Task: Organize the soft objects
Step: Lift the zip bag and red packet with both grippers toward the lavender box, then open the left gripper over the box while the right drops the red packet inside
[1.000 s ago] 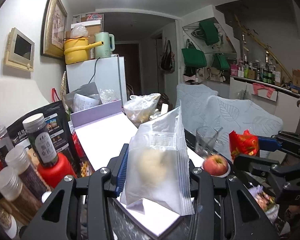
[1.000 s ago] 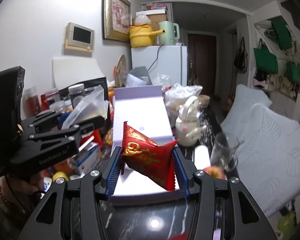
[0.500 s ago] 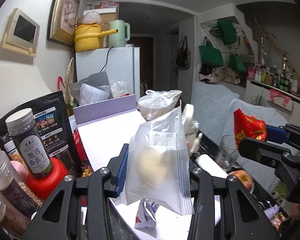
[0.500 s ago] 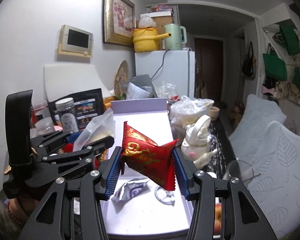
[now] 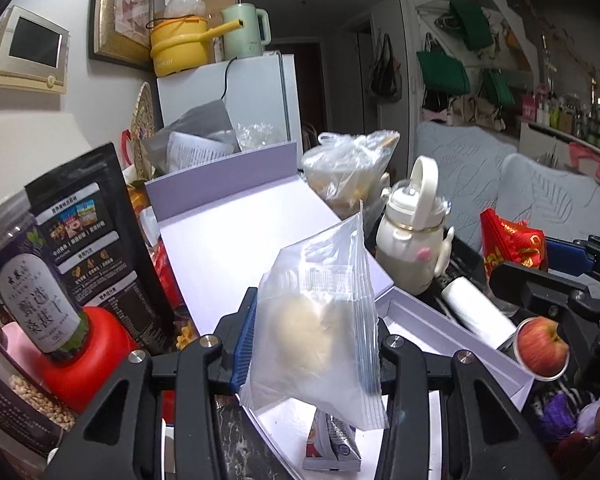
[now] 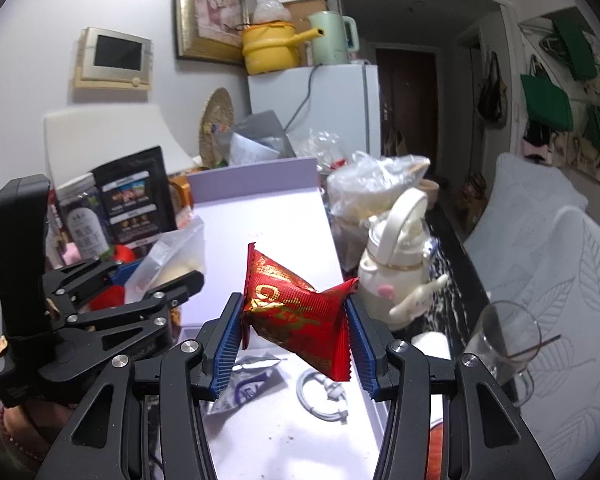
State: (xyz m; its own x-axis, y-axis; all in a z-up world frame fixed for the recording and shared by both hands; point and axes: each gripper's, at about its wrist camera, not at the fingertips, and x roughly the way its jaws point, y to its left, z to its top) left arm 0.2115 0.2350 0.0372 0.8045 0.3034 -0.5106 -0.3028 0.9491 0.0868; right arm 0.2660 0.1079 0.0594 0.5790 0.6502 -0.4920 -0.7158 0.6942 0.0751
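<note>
1. Above the near end of the open white box [image 5: 236, 240], our left gripper [image 5: 312, 344] holds a clear zip bag [image 5: 320, 320] with a pale, soft lump inside; the blue pads press it from both sides and the bag hangs clear of the box floor.
2. Our right gripper [image 6: 294, 332] is clamped on a red foil packet [image 6: 296, 312] with gold lettering, also lifted off the box floor; in the left wrist view that packet [image 5: 512, 244] shows at the right, beyond the box's right wall.
3. On the white floor under the two grippers we see a small crumpled sachet [image 6: 244, 384] with purple print and, just right of it, a coiled white cable [image 6: 320, 392], the two apart from each other.
4. Along the box's left edge stand a black pouch [image 5: 96, 240], a dark-labelled jar [image 5: 32, 288] and a red-capped container [image 5: 88, 352].
5. Past the right edge sit a cream kettle-shaped bottle [image 5: 412, 240], a knotted plastic bag [image 5: 348, 168] behind it, a white roll [image 5: 476, 312], an apple [image 5: 542, 346] and a glass cup [image 6: 508, 340].
6. At the far edge the box's lavender lid [image 5: 220, 180] stands upright.
</note>
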